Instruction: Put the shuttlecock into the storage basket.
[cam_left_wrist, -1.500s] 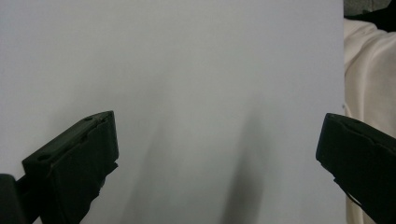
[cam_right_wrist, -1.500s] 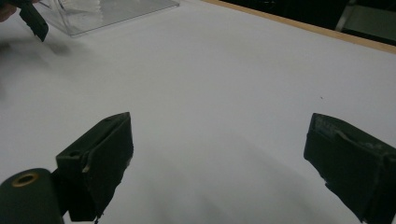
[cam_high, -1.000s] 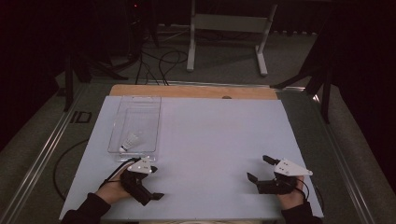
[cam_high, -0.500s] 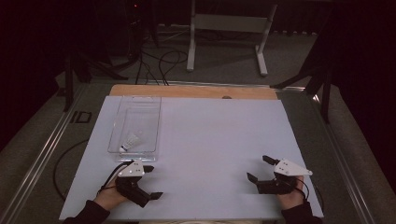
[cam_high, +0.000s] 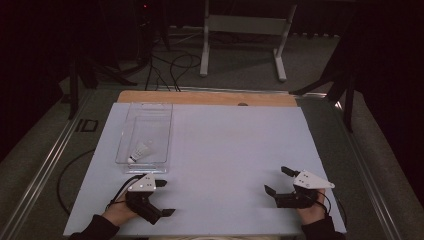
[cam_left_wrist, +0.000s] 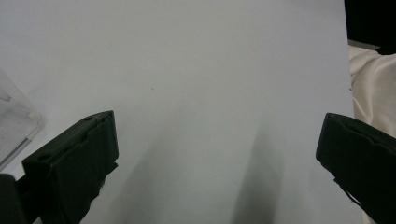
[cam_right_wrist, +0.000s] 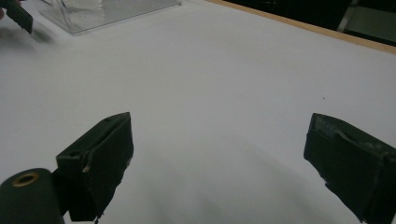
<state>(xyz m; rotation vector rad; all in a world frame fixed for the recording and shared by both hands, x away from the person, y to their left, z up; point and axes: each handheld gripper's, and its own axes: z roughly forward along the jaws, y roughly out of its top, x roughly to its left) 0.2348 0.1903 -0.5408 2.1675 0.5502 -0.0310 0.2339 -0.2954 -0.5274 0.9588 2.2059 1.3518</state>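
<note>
One shuttlecock (cam_high: 140, 151) inside clear tray (cam_high: 131, 131).

From my remote station I see the left gripper (cam_high: 163, 197): a black body with two blocky black jaws, a pale three-cornered plate on top, and a thin black cable looping off its rear. The right gripper (cam_high: 278, 181) matches it, with a black body, a light triangular plate bearing small dark dots, and a black cable curling beside the hand. Both forearms wear dark sleeves. In the right gripper view I note a brass-coloured ring set in a round black boss, and scuffed, pale-flecked wear on the jaw faces.
</note>
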